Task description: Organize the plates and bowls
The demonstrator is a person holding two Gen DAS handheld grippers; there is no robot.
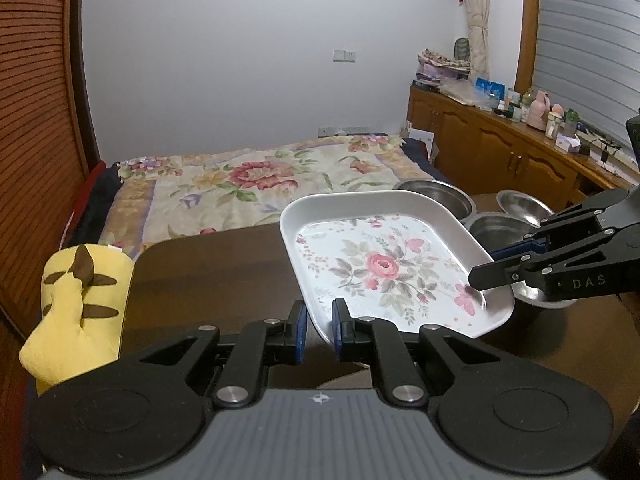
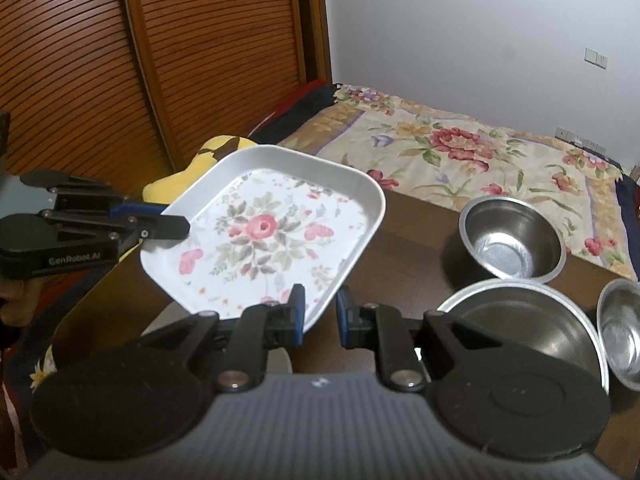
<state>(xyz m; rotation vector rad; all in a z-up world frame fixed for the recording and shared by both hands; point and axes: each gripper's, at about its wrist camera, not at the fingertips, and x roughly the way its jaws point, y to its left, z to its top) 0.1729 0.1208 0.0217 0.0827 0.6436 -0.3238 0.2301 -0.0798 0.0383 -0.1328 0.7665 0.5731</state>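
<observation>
A square white plate with a rose print point(image 1: 384, 264) point(image 2: 264, 236) is held tilted above the dark wooden table point(image 1: 208, 272) point(image 2: 416, 232). My left gripper point(image 1: 320, 320) point(image 2: 176, 220) is shut on one rim of the plate. My right gripper point(image 2: 320, 308) point(image 1: 486, 266) is shut on the opposite rim. Three steel bowls stand on the table to the right: a far one point(image 2: 512, 240) point(image 1: 436, 196), a large near one point(image 2: 524, 320) point(image 1: 494, 228), and a small one point(image 2: 622, 332) point(image 1: 524, 202).
A yellow plush toy point(image 1: 80, 304) point(image 2: 188, 176) lies at the table's left edge. A bed with a floral cover point(image 1: 256, 184) point(image 2: 480, 148) stands beyond the table. A wooden cabinet point(image 1: 500, 148) with bottles runs along the right wall.
</observation>
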